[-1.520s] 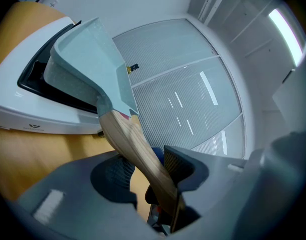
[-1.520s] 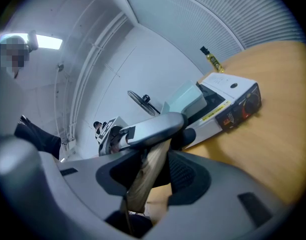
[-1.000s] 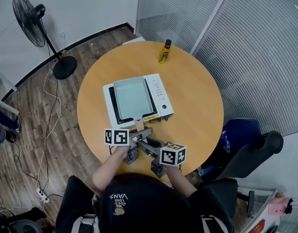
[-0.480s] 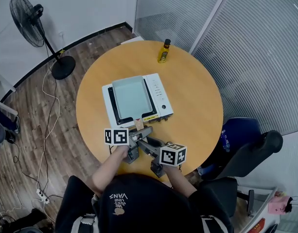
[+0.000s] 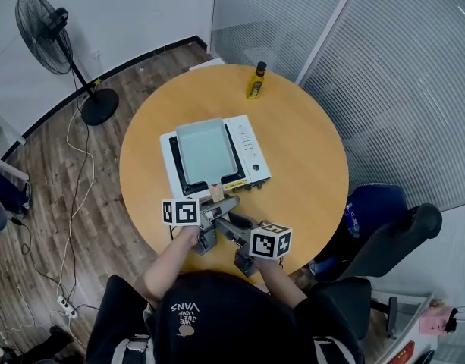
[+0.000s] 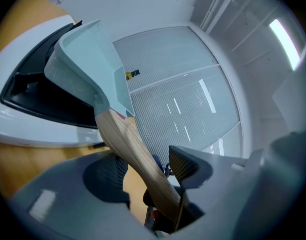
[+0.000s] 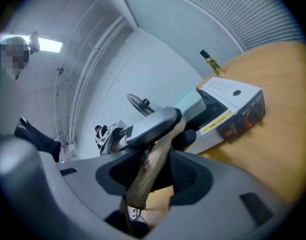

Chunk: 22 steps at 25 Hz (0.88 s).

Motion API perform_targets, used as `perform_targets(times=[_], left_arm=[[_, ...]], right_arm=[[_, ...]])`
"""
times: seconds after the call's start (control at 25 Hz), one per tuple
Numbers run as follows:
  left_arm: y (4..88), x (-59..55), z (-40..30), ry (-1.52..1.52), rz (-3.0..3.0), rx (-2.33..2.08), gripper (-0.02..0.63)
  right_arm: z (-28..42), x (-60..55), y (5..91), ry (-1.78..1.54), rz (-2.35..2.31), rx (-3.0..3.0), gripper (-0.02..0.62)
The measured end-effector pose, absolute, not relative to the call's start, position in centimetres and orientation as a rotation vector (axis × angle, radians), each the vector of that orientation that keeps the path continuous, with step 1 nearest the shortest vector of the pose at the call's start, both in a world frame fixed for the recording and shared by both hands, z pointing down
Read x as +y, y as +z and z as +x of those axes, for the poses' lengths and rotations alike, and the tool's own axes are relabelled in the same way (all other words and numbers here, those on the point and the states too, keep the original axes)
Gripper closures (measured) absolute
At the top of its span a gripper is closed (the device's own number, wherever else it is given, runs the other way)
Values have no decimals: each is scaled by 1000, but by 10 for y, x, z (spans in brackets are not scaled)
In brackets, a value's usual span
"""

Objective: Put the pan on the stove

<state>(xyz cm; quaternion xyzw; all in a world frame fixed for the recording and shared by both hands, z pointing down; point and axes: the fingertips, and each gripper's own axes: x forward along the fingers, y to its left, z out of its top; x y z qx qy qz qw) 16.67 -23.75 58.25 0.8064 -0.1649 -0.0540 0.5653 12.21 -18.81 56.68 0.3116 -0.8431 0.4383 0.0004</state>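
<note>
— Where's the pan (image 5: 204,152)?

— Flat on the stove (image 5: 251,152), over the black burner side on the left; the white control panel stays bare to its right. The stove stands about mid-worktop (image 5: 308,165), a little toward the near edge.

— And the handle?

— The wooden handle (image 6: 128,144) sticks out over the stove's near edge, toward the person, slanting up from the pan's corner.

— What's the left claw (image 6: 145,169) doing?

— Its jaws have just been opening. The handle runs between them, but the pads stand off it, with a clear gap on the right-hand side.

— The right claw (image 7: 157,176)?

— It sits behind the left one, at the handle's end. The end of the handle lies between its jaws, and they look closed on it, though it crosses them at a slant. The left claw's jaw shows just ahead of it, lying over the handle.

— Anything else on the worktop?

— A yellow bottle (image 5: 256,80) with a dark cap, upright near the far edge, well apart from the stove.

— Off the worktop?

— A standing fan (image 5: 46,21) on the wooden floor at the far left, and a dark chair (image 5: 384,226) beside the worktop's right edge.
</note>
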Motion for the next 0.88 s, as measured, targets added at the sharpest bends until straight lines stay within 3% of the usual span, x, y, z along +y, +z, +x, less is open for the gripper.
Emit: perform_targets(times=[0.52,0.88], left_arm=[[582,-238,156,-136,1925,-437,288],[581,-233,142,-116,1968,-463,281]], right_arm=[[123,-188,568,1380,1020,-2642,413],[125,-185,566,1359,1105,-2629,394]])
